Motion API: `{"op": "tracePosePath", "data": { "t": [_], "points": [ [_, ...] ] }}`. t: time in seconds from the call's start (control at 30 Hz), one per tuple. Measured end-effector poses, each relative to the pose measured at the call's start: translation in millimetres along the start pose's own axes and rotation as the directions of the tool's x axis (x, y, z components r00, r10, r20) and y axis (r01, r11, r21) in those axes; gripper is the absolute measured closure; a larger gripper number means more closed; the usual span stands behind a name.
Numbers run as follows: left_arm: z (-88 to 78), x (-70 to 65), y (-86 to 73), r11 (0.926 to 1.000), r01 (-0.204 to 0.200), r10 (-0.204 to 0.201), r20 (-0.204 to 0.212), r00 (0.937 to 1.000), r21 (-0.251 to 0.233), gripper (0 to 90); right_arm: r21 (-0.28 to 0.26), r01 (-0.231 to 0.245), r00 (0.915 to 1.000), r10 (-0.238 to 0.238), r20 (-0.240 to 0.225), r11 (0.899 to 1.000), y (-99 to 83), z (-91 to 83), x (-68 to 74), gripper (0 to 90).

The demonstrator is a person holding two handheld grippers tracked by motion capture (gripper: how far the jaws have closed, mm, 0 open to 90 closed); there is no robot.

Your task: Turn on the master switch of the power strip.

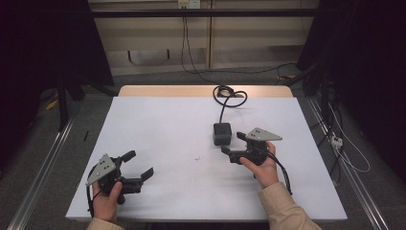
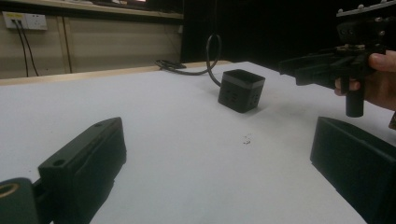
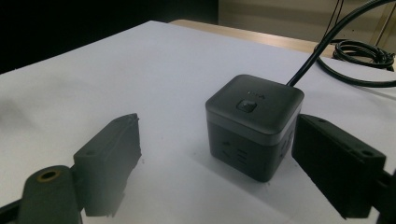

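A matt white sheet (image 1: 158, 143) covers the pale wooden table (image 1: 191, 90). The dark grey plastic socket cube (image 3: 252, 123) looks smooth and matt; its black cable (image 3: 359, 60) is slightly glossy.

Each black gripper (image 1: 139, 165) (image 1: 233, 143) carries a grey three-cornered plate and trailing cable; the sleeves (image 1: 286, 207) are beige.

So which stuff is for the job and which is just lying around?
Probably for the job:
- black cube socket, just ahead of the open right claw
- its cable
- open left claw, empty

Just lying about:
- tiny dark specks
- wall outlet
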State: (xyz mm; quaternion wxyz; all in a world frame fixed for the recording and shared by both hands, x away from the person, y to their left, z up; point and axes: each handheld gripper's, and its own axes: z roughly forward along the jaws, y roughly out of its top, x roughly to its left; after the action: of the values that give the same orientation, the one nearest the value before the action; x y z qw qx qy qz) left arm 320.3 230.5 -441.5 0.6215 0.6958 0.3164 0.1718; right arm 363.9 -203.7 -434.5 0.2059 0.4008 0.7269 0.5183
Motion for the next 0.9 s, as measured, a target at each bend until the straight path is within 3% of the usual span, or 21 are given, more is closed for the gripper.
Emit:
{"op": "tracePosePath", "data": {
  "t": [0.9],
  "points": [
    [1.1, -2.5, 1.0, 0.9999, -0.012, 0.012, -0.004, 0.9999, 0.007, 3.0, -0.007, 0.024, 0.9996, -0.024, -0.012, 1.0, -20.3, -49.4, -2.6, 15.2]
  ]
}}
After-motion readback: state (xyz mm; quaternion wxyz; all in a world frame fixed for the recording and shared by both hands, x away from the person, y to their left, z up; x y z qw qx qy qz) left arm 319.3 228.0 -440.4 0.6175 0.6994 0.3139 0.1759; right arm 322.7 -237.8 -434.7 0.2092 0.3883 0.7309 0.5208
